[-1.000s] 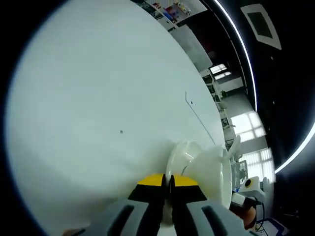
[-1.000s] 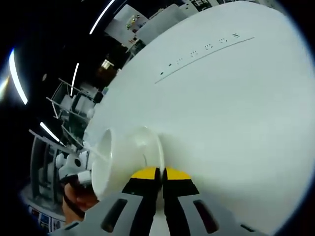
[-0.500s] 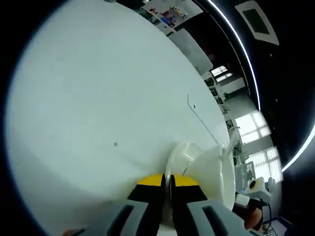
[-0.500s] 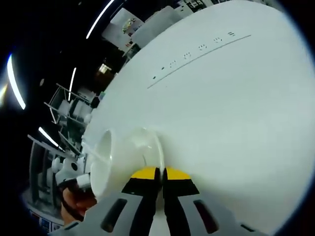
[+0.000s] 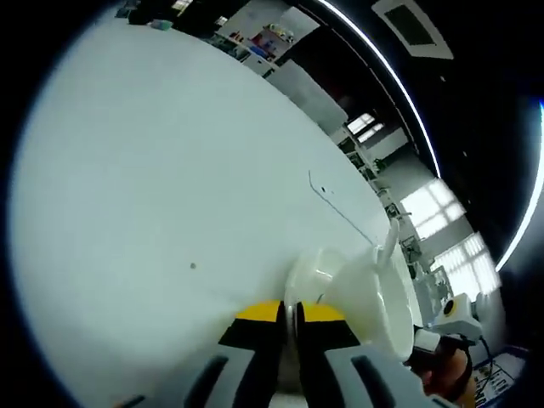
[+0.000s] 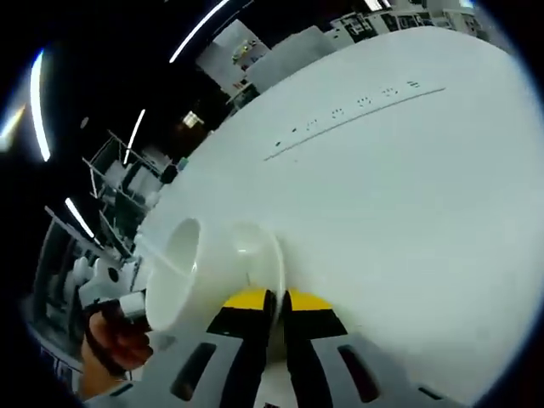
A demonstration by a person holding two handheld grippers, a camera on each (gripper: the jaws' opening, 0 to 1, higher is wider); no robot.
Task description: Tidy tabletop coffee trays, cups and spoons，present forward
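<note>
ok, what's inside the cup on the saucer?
The spoon lies across the cup mouth, its handle sticking out past the rim. The cup's depth is white glare, so any contents are hidden. Both grippers pinch the saucer.

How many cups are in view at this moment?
1. A white cup sits on the saucer that both grippers pinch by its rim; it appears in both views. Others may lie outside the views.

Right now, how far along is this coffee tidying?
Done: the cup sits on the saucer, a spoon with it. In hand: both grippers, left and right, pinch the saucer's rim, holding the set against the white table. Left: setting it down forward and letting go.
</note>
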